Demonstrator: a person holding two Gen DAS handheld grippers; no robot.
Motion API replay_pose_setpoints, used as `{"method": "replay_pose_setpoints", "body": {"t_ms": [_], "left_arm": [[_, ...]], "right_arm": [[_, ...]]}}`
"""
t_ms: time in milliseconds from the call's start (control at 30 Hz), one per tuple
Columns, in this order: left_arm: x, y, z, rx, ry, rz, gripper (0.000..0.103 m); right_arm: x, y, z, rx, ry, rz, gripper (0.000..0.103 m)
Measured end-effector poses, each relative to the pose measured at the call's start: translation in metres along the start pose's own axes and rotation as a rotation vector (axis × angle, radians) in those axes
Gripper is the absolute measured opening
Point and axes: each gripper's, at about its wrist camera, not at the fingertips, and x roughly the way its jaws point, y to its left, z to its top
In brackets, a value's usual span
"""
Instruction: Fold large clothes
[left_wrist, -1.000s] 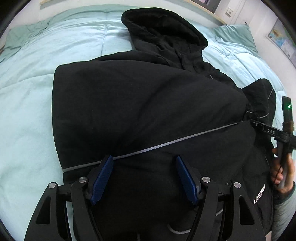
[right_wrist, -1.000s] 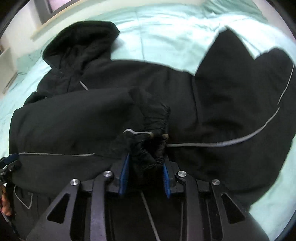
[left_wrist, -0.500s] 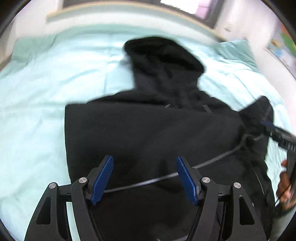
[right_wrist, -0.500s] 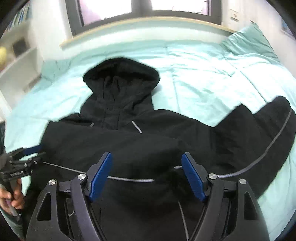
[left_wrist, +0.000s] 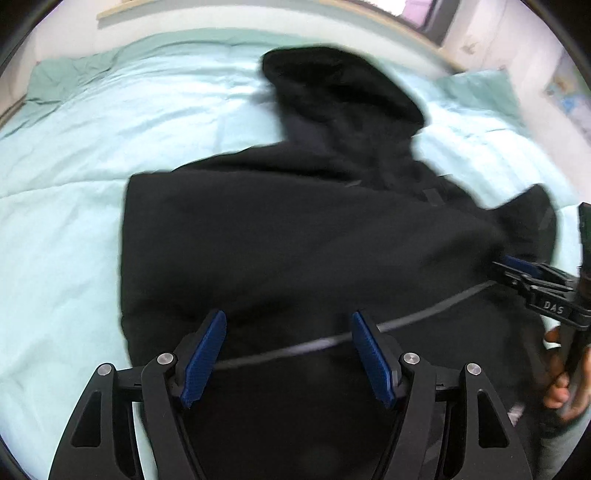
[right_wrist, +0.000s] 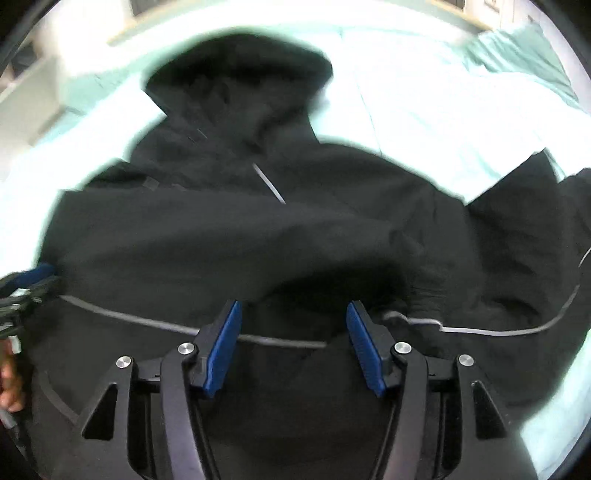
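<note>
Pale mint bedding (left_wrist: 92, 192) spreads wide across the bed, lightly creased, with quilted seams running over it. A darker green pillow (left_wrist: 480, 92) lies at the far right corner, and a second green pillow (left_wrist: 55, 81) sits crumpled at the far left. Behind the bed runs a light wooden ledge (left_wrist: 417, 37), with a window frame (left_wrist: 428, 18) just above it. On the right wall hangs a colourful poster (left_wrist: 569, 99), too blurred to read. In the right wrist view a pale shelf unit (right_wrist: 33, 99) stands at the left.
</note>
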Motion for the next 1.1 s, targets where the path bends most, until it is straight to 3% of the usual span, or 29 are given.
{"method": "replay_pose_setpoints", "body": {"t_ms": [67,133,233,333,400,533,667,767,867,1100], "left_arm": [[-0.013,-0.015,0.0,0.016,-0.01,-0.039,0.072],[-0.013,-0.027,-0.001,-0.026,0.053,-0.109,0.072],[-0.004,-0.042,-0.009,-0.032,0.079,-0.171,0.072],[0.026,-0.056,-0.021,0.007,0.129,-0.06,0.072],[0.035,-0.065,-0.027,0.051,0.107,-0.005,0.073],[0.035,-0.069,-0.032,0.094,0.065,0.029,0.076],[0.029,-0.061,-0.038,0.098,0.027,0.025,0.077],[0.028,-0.068,-0.042,0.127,-0.004,0.054,0.079],[0.035,-0.076,-0.04,0.138,-0.024,0.06,0.08],[0.037,-0.077,-0.045,0.15,-0.074,0.077,0.082]], "right_arm": [[-0.023,0.002,-0.002,-0.008,-0.044,0.012,0.063],[-0.037,0.003,-0.005,-0.022,-0.063,-0.011,0.061],[-0.027,0.004,-0.012,-0.025,-0.017,-0.033,0.06],[0.004,-0.005,-0.027,0.001,0.094,-0.066,0.059],[0.016,-0.012,-0.041,0.012,0.135,-0.051,0.058],[0.008,-0.006,-0.039,-0.027,0.112,-0.068,0.058],[-0.033,-0.026,-0.036,0.009,0.039,0.011,0.058],[-0.085,-0.073,-0.033,0.083,-0.067,0.009,0.058],[-0.117,-0.135,-0.028,0.157,-0.135,-0.055,0.059],[-0.131,-0.294,-0.012,0.38,-0.19,-0.187,0.059]]}}
